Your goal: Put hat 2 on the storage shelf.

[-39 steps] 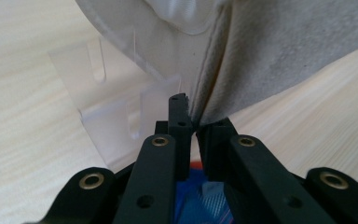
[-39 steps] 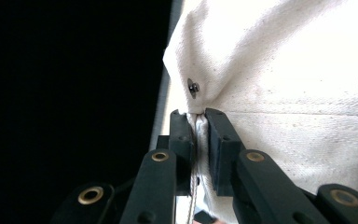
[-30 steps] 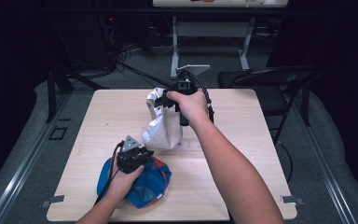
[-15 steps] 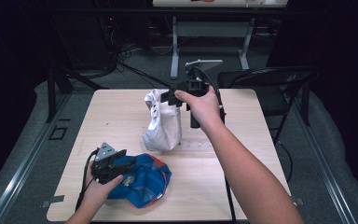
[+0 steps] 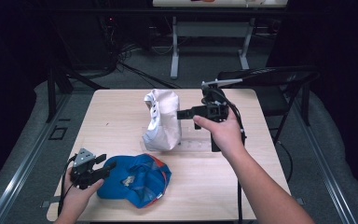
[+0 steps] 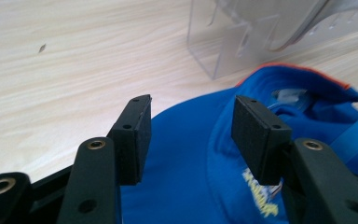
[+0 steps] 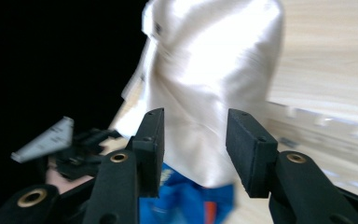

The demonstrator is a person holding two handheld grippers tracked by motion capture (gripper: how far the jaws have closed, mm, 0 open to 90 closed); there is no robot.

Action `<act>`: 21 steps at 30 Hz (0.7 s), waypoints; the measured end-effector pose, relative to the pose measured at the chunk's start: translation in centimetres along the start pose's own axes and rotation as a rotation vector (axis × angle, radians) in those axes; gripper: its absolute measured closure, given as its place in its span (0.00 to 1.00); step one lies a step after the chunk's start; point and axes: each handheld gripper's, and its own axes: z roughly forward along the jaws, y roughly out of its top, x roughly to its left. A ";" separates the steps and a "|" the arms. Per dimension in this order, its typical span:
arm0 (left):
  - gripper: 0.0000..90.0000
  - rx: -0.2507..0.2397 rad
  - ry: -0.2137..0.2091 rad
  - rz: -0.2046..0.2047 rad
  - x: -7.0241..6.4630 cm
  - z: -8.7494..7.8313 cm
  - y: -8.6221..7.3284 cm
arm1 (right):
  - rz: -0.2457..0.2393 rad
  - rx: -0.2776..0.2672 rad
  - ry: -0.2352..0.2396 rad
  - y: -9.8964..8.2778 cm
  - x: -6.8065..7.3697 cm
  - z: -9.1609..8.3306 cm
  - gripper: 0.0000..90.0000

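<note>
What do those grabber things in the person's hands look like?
Both are black. The left gripper has a grey three-cornered plate on top and a dark cable trailing from it. The right gripper has a grey plate and a black cable too. Each has two black jaws with flat rectangular pads and brass-coloured rivets. The person's forearms are bare, with no sleeves.

Room, dim; light falls mainly on the surface [image 5: 121, 116], pale wood-grain top, square, centre of scene. Floor [image 5: 135, 70]: grey, darker toward the far side. Black folding chair [image 5: 270, 77] at the far right corner of the surface. White-legged stand [image 5: 209, 35] at far centre. Loose black cables [image 5: 116, 60] on the floor, far left. Metal floor rails [image 5: 23, 161] along left and right sides.
</note>
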 end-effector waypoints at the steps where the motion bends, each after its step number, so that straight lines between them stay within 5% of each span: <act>1: 0.52 0.004 0.005 -0.002 0.1 0.0 -0.2 | -0.019 -0.010 -0.014 -0.6 -0.2 -0.2 0.63; 8: 0.52 0.029 0.026 -0.004 0.9 -0.1 -1.3 | -0.061 -0.044 -0.039 -4.3 -2.2 -0.6 0.61; 16: 0.52 0.050 0.033 -0.025 1.3 0.3 -1.9 | -0.032 -0.036 -0.054 -8.8 -4.3 1.0 0.57; 21: 0.52 0.074 0.056 0.001 1.4 0.6 -2.2 | -0.004 -0.016 -0.056 -10.5 -5.3 2.3 0.57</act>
